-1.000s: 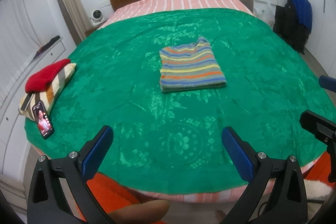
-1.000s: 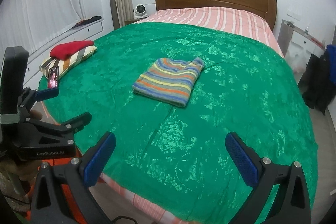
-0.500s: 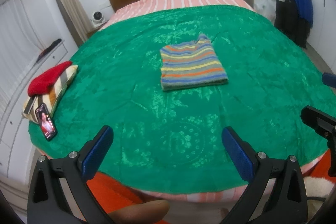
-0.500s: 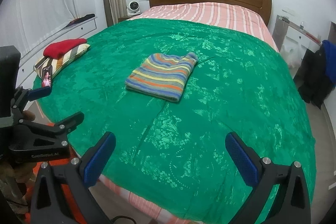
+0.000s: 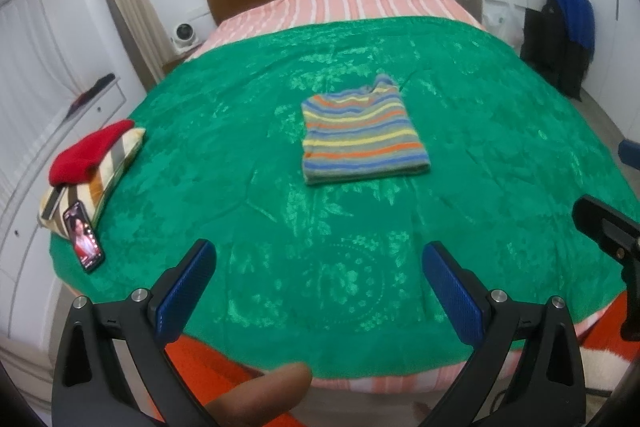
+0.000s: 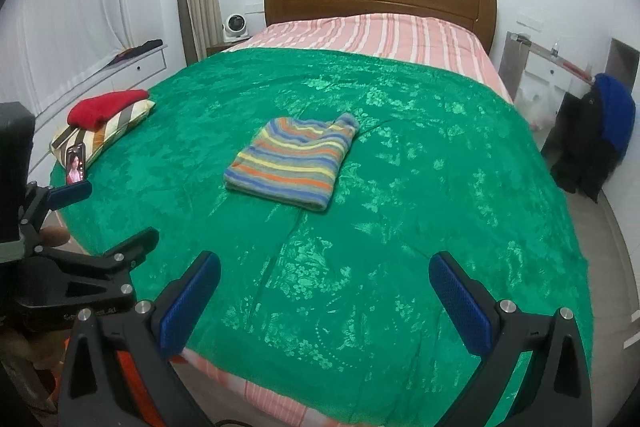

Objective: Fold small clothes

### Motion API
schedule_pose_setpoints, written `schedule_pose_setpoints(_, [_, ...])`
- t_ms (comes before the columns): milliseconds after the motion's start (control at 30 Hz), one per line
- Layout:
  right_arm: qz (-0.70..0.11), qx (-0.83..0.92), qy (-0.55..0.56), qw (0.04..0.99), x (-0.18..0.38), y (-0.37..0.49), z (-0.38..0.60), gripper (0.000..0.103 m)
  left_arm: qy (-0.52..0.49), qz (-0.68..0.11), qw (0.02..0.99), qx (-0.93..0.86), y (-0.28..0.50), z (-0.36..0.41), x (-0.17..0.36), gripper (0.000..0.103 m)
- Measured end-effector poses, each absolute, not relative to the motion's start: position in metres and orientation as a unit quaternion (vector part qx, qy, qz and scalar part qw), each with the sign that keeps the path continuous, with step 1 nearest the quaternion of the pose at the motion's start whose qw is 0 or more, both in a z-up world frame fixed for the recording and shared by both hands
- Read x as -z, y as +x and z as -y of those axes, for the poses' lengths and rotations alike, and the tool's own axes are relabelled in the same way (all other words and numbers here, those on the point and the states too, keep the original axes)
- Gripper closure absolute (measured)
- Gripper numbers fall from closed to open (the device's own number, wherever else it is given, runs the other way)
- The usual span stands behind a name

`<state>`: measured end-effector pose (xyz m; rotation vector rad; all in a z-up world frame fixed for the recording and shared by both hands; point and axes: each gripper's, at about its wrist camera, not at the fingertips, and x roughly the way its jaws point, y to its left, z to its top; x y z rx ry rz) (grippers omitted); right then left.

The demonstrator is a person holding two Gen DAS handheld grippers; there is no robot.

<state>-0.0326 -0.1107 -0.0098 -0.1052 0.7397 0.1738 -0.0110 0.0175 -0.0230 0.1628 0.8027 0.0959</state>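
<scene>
We had the striped sweater (image 5: 362, 137) folded into a neat rectangle mid-bed on the green blanket (image 5: 280, 115), at 12 o'clock from both tools. Left hand-held gripper (image 5: 318, 287) and right hand-held gripper (image 6: 324, 293) sat spread wide, empty, well clear at the foot edge. We judged this fold done; red garment (image 6: 106, 107) at 10 o'clock possibly next.

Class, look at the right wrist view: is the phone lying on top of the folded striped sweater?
No. The phone leans against the striped pillow at the bed's edge, apart from the sweater.

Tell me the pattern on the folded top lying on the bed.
Horizontal blue, orange, yellow and grey stripes on the folded top; clearest from the left wrist.
</scene>
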Motion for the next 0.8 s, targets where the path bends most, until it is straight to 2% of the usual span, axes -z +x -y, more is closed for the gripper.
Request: schedule_pose_setpoints(800, [-0.365,-0.006,-0.1,0.926,0.019,-0.024,0.123,0.0,0.072,-0.406,0.909,-0.057,-0.003,-0.023,0.031,0.0])
